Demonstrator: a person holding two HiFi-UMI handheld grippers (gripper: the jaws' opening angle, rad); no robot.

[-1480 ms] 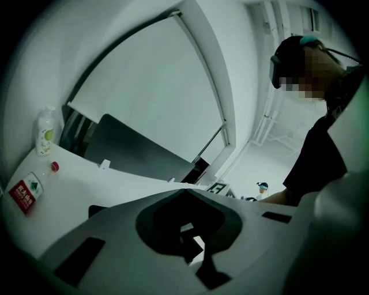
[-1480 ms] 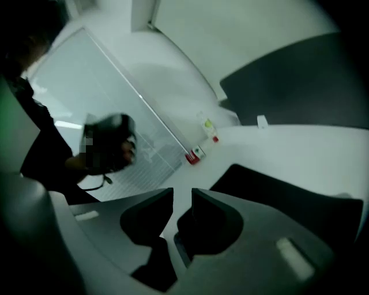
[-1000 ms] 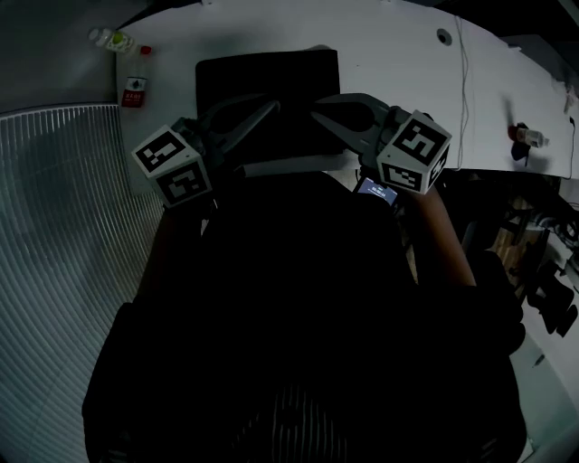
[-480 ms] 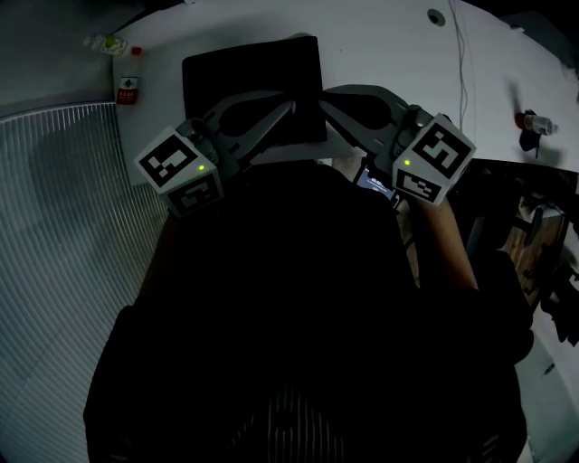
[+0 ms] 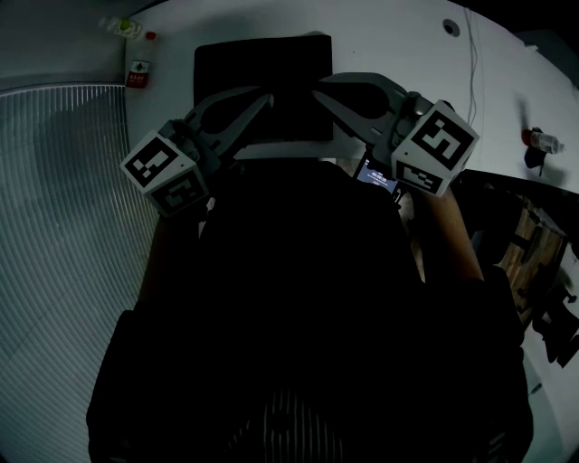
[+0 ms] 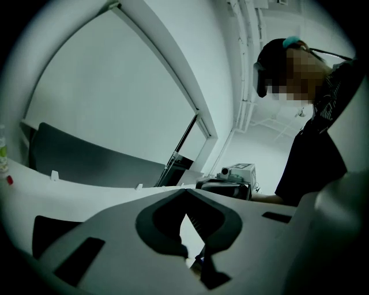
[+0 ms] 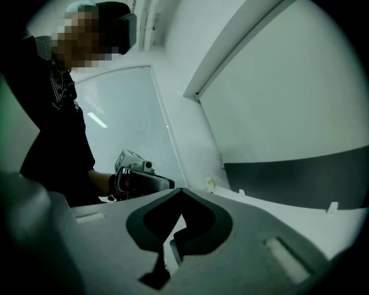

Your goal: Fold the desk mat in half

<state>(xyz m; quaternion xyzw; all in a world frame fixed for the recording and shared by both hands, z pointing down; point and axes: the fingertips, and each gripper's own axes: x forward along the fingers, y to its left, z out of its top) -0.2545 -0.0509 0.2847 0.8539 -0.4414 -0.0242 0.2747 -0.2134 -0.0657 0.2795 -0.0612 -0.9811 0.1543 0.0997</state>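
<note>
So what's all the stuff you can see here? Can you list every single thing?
Table: one, white, under everything.
Mat: one, black, lying on the table's far middle.
Bottle: one, clear with green, far left corner.
Box: one, red and white, just nearer than the bottle.
Cable: one, thin and pale, across the table's right side.
Screen: one, lit blue, by the right wrist.
Left gripper: one, grey, shut, over the mat.
Right gripper: one, grey, shut, over the mat.
</note>
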